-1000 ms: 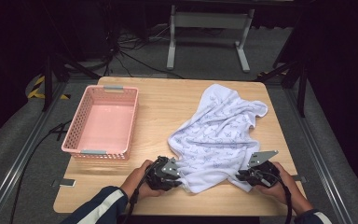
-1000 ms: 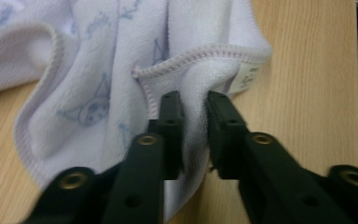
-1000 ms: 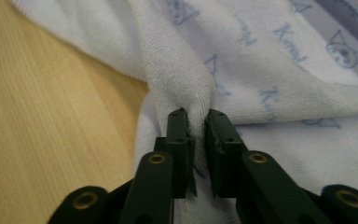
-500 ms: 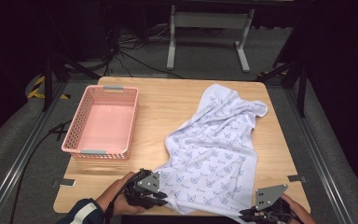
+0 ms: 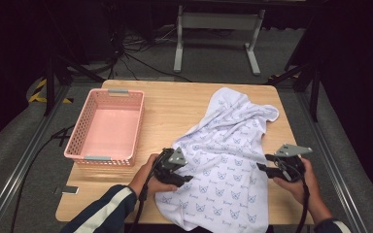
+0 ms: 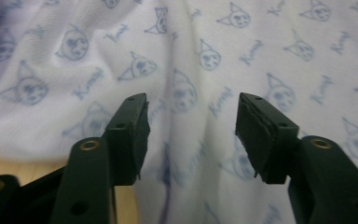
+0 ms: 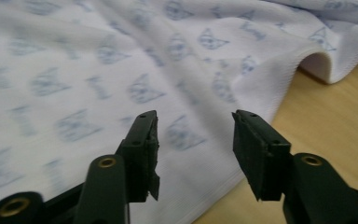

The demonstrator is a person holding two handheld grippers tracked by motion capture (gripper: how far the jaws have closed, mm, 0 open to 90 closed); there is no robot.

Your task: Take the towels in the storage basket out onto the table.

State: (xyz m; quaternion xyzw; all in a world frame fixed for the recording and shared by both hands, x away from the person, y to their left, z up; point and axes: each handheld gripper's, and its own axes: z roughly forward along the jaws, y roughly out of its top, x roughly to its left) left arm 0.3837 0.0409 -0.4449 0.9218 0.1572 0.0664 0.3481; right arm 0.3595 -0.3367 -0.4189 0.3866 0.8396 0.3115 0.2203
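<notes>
A white cloth (image 5: 223,145) printed with blue cat faces lies spread on the wooden table (image 5: 175,102), and its near end hangs over the front edge. My left gripper (image 5: 186,178) rests at the cloth's left border. Its jaws have just been opening, and in the left gripper view they (image 6: 191,133) stand apart over the printed cloth (image 6: 214,46), pinching nothing. My right gripper (image 5: 263,168) hovers at the cloth's right border. It has also just been opening, and in the right gripper view its jaws (image 7: 195,144) stand apart above the cloth's hem (image 7: 121,70), with nothing held.
A pink plastic basket (image 5: 106,159) stands empty on the left side of the table. Bare wood (image 7: 335,126) shows to the right of the cloth. Beyond the table are a metal stand (image 5: 216,29) and cables on the floor.
Both grippers dragged the cloth's near end toward the front edge, flattening it, then let go. The hands have since moved back up over the table, and both pairs of jaws now stand apart.
</notes>
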